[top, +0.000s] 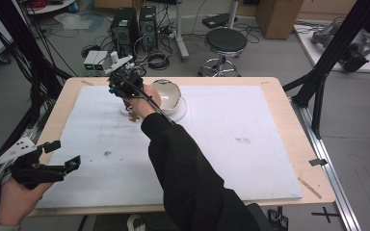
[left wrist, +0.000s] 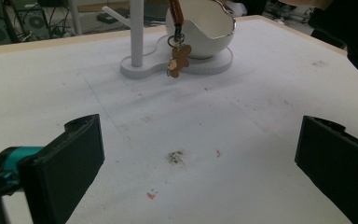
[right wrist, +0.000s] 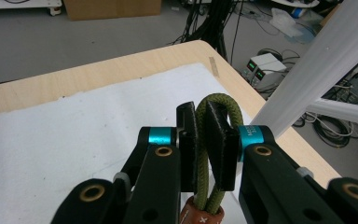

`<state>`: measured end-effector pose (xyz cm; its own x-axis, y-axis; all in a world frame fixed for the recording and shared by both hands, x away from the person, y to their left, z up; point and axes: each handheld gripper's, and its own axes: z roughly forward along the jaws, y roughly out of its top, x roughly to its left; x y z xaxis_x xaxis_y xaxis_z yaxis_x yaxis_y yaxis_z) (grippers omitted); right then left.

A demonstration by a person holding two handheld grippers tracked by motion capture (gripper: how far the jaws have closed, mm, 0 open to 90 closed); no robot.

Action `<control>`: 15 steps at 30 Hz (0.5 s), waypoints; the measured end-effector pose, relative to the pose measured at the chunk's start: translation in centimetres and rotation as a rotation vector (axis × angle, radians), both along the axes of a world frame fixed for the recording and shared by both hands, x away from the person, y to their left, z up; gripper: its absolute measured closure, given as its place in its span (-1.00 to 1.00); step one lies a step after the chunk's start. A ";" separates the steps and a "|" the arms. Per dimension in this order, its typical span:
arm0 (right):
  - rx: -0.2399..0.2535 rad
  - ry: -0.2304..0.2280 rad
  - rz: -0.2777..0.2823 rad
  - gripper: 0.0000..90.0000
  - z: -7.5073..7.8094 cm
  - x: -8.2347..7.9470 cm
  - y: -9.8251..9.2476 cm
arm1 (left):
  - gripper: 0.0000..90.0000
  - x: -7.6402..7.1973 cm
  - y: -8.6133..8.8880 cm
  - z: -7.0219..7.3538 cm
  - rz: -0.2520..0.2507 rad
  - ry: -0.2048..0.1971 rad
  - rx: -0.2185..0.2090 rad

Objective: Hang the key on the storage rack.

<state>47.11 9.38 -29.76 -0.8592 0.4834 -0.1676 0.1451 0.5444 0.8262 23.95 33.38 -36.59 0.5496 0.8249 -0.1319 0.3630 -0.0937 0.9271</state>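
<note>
— So, where is the keychain?

— Up at the far side of the table, hanging in the right gripper. That gripper's two black jaws are pressed together on the olive-green cord loop, which arches over the top of them and runs down into a brown leather collar below.

— And the charm itself?

— In the left gripper view a small brown bear-shaped charm dangles on a metal ring under a brown strap. It hangs just in front of the white stand's base, between the white upright post and the white bowl with the broken-eggshell rim. Whether the bear touches the base, I cannot tell.

— Where does the stand sit?

— On the white foam sheet that covers most of the wooden table, towards the far edge. In the right gripper view the white post rises slantwise just beside the jaws.

— What about the other hand?

— The left gripper is held at the near left corner, well apart from the stand. Its jaws are spread wide with nothing between them, just the smudged foam below.
</note>
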 end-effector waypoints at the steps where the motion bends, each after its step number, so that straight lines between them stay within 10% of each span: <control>1: 0.001 0.000 -0.004 0.81 0.0 0.0 0.0 | -0.96 0.0 0.0 0.0 -0.002 0.002 0.003; 15: 0.124 0.136 0.067 -0.54 1.7 -0.7 -2.5 | -0.96 1.2 -0.6 0.2 -0.020 -0.006 0.000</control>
<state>46.39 6.88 -28.09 -0.9009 0.4338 0.0095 0.2268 0.4520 0.8627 25.14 32.82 -36.35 0.5671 0.8135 -0.1285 0.3554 -0.1009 0.9292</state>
